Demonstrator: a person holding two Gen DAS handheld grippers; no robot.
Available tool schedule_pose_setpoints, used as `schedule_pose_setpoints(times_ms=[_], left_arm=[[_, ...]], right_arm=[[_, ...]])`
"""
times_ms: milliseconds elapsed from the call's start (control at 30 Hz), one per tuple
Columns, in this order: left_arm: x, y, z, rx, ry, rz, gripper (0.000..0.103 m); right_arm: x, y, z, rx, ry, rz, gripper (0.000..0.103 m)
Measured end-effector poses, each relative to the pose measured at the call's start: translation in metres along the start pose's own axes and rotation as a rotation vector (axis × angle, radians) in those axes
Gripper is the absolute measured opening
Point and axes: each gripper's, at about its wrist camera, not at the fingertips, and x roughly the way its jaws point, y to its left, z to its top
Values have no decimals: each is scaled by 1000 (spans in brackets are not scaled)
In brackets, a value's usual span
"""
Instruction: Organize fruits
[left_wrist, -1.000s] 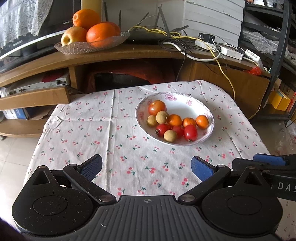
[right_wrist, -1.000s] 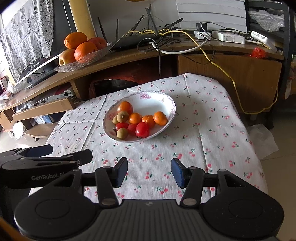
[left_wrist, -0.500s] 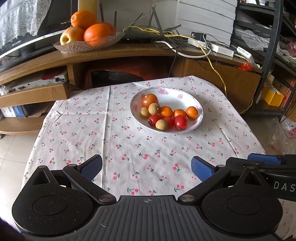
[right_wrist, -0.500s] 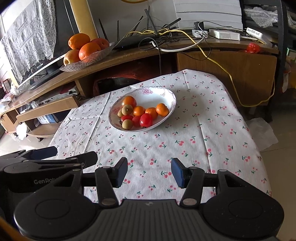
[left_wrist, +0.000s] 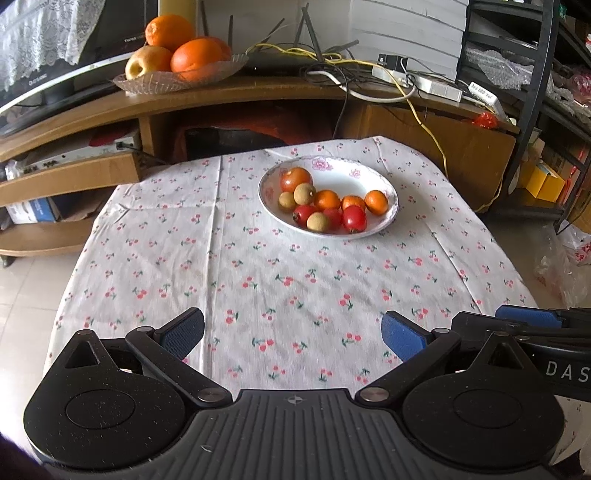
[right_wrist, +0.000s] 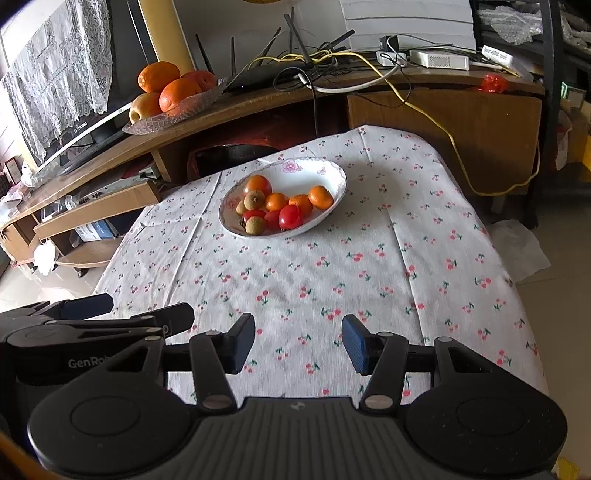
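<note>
A white flowered bowl (left_wrist: 369, 176) (right_wrist: 328, 173) sits toward the far side of a table covered by a cherry-print cloth (left_wrist: 280, 280) (right_wrist: 332, 273). It holds several small fruits: red tomatoes (left_wrist: 354, 218) (right_wrist: 290, 217), orange ones (left_wrist: 326, 199) (right_wrist: 320, 196) and tan longans (left_wrist: 317, 221) (right_wrist: 255, 225). My left gripper (left_wrist: 291, 332) is open over the near edge of the cloth, well short of the bowl, nothing between its fingers. My right gripper (right_wrist: 298, 345) is open and empty too, beside the left one (right_wrist: 92, 317).
Behind the table a wooden TV stand (left_wrist: 258, 96) carries a glass dish of oranges and an apple (left_wrist: 177, 62) (right_wrist: 173, 92), a router and tangled cables (left_wrist: 369, 74). A dark metal rack (left_wrist: 535, 92) stands at the right. Tiled floor surrounds the table.
Both grippers have pulled back and up from the bowl, which now looks smaller and farther off. Both stay open. The fruits have not moved.
</note>
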Motion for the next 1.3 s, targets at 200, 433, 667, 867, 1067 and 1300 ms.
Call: schedule_pose_setpoints(times_ms=[200,433,667,867,1067,1300], left_arm=[[-4,0,-10,1,27,5,103],[-8,1,-19,-6,50,-4,103],[-12,1,-22,-4,55,5,103],[-12,2,-27,-1,74,20,103],[-12,4,-30,-4,83,30,103],[-13,5,-32,-11,92,35,103]], right_arm=[[-5,1,-11,-5,13,-5,52],[-10,4,-19,-15,18,-4,52],[-11,5,-21,-17,19,-5,52],[-11,9,-29,-29,33,-8,52],[-8,11,-30,-35,45,-9,52],[-7,12,-31,-34,52,-12,52]])
